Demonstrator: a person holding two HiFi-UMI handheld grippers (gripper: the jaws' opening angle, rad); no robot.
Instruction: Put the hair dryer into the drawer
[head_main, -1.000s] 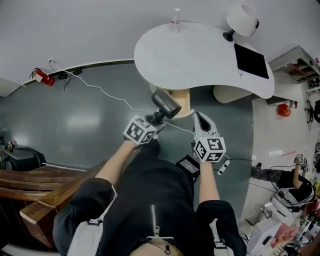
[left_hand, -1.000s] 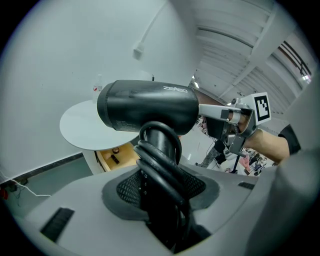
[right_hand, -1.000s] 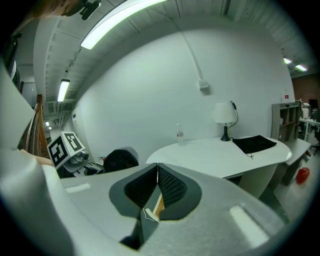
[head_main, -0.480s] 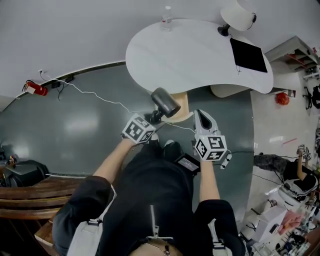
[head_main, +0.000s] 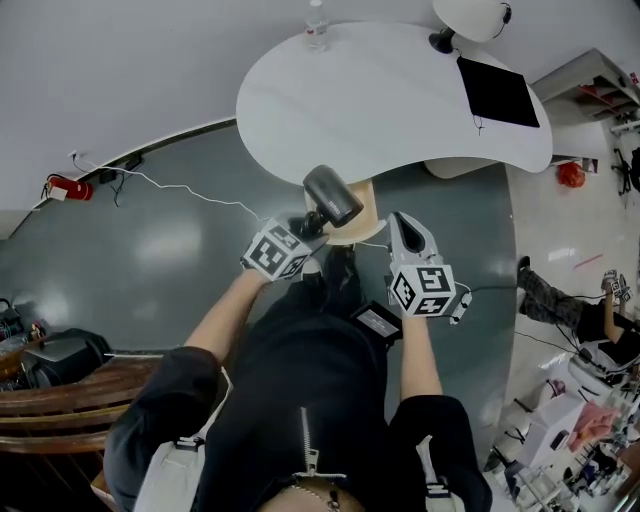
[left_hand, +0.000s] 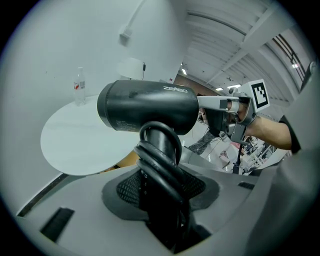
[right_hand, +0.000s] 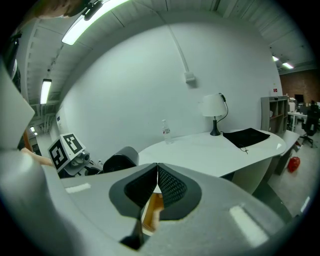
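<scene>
A black hair dryer (head_main: 331, 196) (left_hand: 147, 107) is held up by its handle, with its cord wound round the handle (left_hand: 159, 160). My left gripper (head_main: 305, 227) (left_hand: 162, 200) is shut on that handle, the barrel lying sideways above the jaws. My right gripper (head_main: 402, 228) (right_hand: 156, 182) is a little to the right of it, jaws pressed together with nothing between them. Below both, under the table's near edge, shows a wooden cabinet (head_main: 356, 218); no drawer front can be made out.
A white curved table (head_main: 380, 100) stands ahead with a water bottle (head_main: 315, 20), a white lamp (head_main: 470, 15) and a black cloth (head_main: 495, 92). A white cable (head_main: 190, 190) trails over the dark floor. A seated person (head_main: 580, 320) is at the right.
Both grippers and the hair dryer have come nearer to the table's edge and the wooden cabinet. The grip on the dryer is the same.
</scene>
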